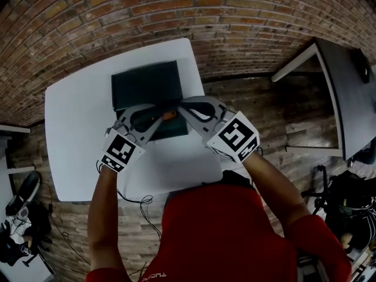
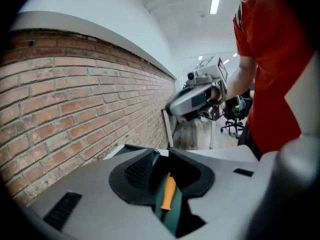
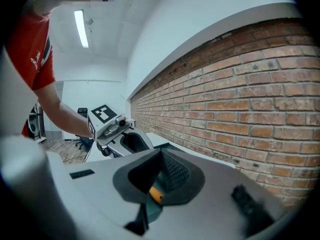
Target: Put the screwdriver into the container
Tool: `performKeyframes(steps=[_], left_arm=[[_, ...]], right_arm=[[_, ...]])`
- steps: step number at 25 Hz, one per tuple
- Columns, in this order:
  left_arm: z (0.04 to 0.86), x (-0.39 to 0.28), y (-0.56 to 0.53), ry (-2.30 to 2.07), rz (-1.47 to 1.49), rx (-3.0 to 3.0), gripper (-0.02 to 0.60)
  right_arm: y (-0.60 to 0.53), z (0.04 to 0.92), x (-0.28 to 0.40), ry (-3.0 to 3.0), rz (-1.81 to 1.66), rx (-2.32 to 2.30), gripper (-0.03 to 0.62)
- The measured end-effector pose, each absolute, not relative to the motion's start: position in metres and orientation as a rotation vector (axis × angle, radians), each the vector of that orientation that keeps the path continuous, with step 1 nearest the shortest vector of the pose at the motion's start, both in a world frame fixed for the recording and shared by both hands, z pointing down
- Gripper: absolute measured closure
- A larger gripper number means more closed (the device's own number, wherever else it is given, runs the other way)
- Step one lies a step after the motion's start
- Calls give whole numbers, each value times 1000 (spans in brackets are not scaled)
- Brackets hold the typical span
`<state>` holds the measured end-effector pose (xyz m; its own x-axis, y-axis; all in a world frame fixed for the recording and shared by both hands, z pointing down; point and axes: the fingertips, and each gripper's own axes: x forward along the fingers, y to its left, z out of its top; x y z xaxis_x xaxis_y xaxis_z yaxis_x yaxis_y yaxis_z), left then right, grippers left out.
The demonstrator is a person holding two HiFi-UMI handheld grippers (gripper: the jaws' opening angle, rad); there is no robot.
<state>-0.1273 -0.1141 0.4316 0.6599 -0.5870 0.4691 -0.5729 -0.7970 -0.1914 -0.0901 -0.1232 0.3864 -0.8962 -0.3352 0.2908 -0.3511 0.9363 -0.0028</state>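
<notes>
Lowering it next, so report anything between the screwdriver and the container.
Nothing visible does: the screwdriver is already directly over the green container, and only the container's bare green surface shows behind it.

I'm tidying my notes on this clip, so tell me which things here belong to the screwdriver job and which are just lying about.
Part of the job:
orange-handled screwdriver; dark green rectangular container; left gripper; right gripper; white table under the container.

Just around:
dark side table; black office chair; loose black cable on the floor.
</notes>
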Motion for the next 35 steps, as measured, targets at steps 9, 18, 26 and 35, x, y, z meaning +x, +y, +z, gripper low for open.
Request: performKeyframes(steps=[9,18,26,35], left_arm=[[360,-118,-108,1280,-331,-2888,517],[314,-110,-95,1417,-113,-2793,552],[292,-105,-88,1534,10,-2738,566],[276,-97,-83,1583,82,-2687,568]], right_arm=[[-113,347,-85,-2932,43,463,563],[-106,318,-79,-3040,68,420,563],[-98,306,-79,-3081,42,380,563],[-91,291,-74,-3124,-8,354,563]])
